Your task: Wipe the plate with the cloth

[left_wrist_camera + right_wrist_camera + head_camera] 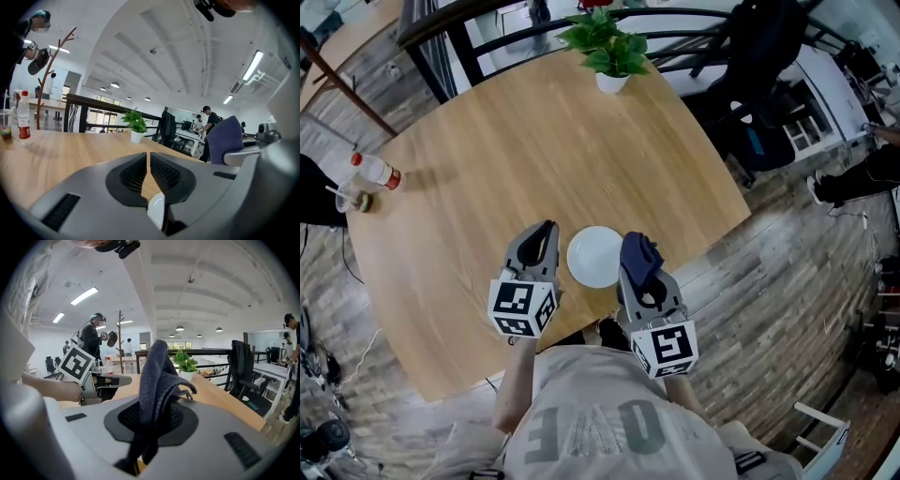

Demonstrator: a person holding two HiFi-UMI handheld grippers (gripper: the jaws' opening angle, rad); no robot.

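Although the cloth is already gripped, no wiping can be judged to have begun. The round wooden table [487, 159] is seen from above. Near its front edge, close to the person, the white plate [594, 256] is laid flat and uncovered; small marks on it could not be made out at this size. The plate is flanked by the 2 grippers. The left gripper [149, 161] is held just beside the plate's left rim, its jaws pressed together with nothing between them, so the plate is neither steadied nor lifted by it. The right gripper [152, 404] is held at the plate's right rim and is clamped on the dark blue cloth [157, 376], which is bunched upright between the jaws and flops over their tips. From above, the cloth appears just beside the plate's edge; contact cannot be confirmed. Of the task, 1 step is judged done: the cloth is in hand. The whole of the wiping is left: the cloth is to be brought onto the plate's face and rubbed across it.
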